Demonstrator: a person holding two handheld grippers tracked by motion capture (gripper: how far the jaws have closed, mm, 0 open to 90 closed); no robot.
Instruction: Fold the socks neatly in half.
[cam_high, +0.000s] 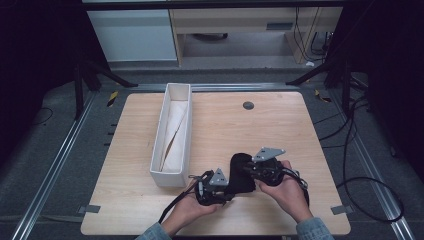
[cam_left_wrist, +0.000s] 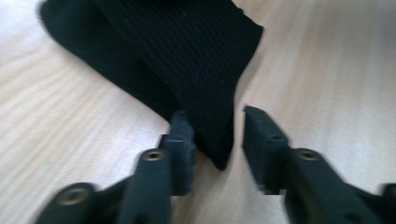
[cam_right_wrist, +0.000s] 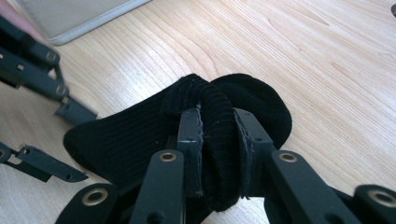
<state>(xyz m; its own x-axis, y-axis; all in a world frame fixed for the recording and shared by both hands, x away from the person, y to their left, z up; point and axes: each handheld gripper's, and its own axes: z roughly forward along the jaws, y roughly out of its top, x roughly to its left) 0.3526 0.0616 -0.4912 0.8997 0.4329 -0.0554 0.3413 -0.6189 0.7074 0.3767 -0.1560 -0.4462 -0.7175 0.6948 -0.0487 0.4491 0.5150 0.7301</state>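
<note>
A black ribbed sock (cam_high: 241, 172) lies on the wooden table near the front edge, partly folded over itself. My right gripper (cam_high: 248, 170) comes in from the right and is shut on a bunched fold of the sock (cam_right_wrist: 130, 135), its pads pressing from both sides (cam_right_wrist: 219, 114). My left gripper (cam_high: 229, 192) sits at the sock's near left end. In the left gripper view its jaws stand apart (cam_left_wrist: 212, 119) with a corner of the sock (cam_left_wrist: 187, 56) between them; one jaw touches the fabric, and there is a gap at the other.
A long white open box (cam_high: 168, 178) stands left of centre, running away from me, with pale paper or cloth inside. A small grey round disc (cam_high: 248, 105) sits in the tabletop at the back. The left gripper's jaws (cam_right_wrist: 70, 109) show at the left of the right gripper view.
</note>
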